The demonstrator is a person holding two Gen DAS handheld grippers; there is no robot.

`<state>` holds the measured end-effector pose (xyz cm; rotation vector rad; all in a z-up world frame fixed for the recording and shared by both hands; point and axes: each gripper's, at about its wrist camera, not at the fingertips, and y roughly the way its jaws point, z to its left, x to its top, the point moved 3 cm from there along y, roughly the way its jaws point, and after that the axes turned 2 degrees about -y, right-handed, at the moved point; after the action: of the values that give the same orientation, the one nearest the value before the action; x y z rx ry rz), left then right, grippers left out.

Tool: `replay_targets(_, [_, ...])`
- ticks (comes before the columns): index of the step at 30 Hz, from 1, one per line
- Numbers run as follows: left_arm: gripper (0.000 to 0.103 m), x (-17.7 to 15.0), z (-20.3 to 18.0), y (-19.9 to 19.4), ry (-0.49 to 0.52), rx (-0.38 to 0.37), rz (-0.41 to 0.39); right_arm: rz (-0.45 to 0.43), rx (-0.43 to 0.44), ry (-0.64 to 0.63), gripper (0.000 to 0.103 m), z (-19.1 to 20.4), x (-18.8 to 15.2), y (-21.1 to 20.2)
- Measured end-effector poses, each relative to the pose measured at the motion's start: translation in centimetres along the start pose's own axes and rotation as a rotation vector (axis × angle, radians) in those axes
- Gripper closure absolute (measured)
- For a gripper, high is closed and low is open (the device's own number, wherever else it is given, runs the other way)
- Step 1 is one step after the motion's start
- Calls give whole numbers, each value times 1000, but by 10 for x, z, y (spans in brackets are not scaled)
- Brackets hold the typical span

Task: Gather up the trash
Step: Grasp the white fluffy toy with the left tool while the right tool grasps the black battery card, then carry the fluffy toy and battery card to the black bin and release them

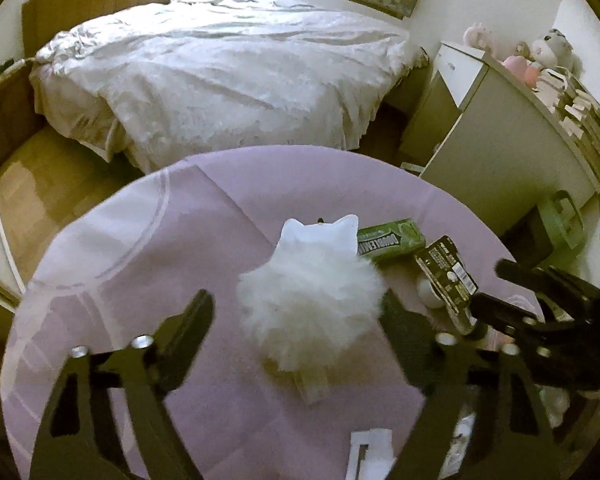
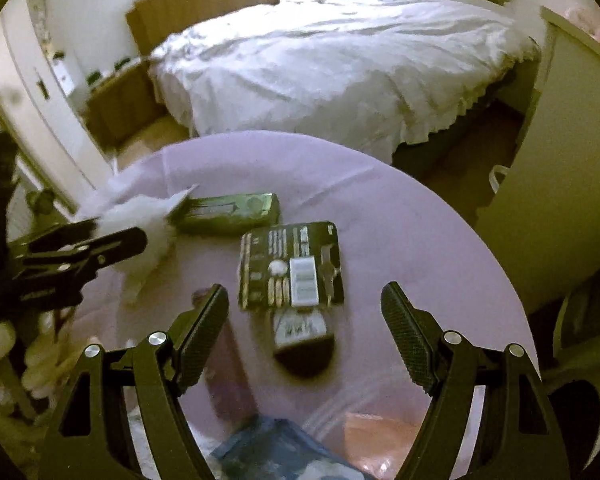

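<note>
A round table with a lilac cloth (image 1: pixel 148 248) (image 2: pixel 400 216) holds a white fluffy cat-shaped toy (image 1: pixel 308 300) (image 2: pixel 140 220), a green gum pack (image 1: pixel 390 240) (image 2: pixel 228 212) and a black printed package (image 1: pixel 446 272) (image 2: pixel 292 268). My left gripper (image 1: pixel 300 312) is open, its fingers on either side of the fluffy toy. My right gripper (image 2: pixel 306 300) is open just above the black package; it also shows in the left wrist view (image 1: pixel 508 280). The left gripper also shows in the right wrist view (image 2: pixel 112 244).
A bed with white bedding (image 1: pixel 228 76) (image 2: pixel 340 68) stands beyond the table. A white cabinet with soft toys (image 1: pixel 500 128) is at the right. A blue wrapper (image 2: pixel 276 448) and white paper (image 1: pixel 370 452) lie at the table's near edge.
</note>
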<state>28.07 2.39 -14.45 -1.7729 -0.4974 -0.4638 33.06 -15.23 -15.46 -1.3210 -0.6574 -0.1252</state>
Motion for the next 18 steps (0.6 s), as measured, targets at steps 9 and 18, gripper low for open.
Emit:
replay_targets(9, [56, -5, 4, 9, -38, -56, 28, 64, -27, -45, 39, 6, 10, 33])
replay_targets(18, [59, -7, 0, -19, -56, -84, -44, -55, 73, 58, 46, -3, -6, -11])
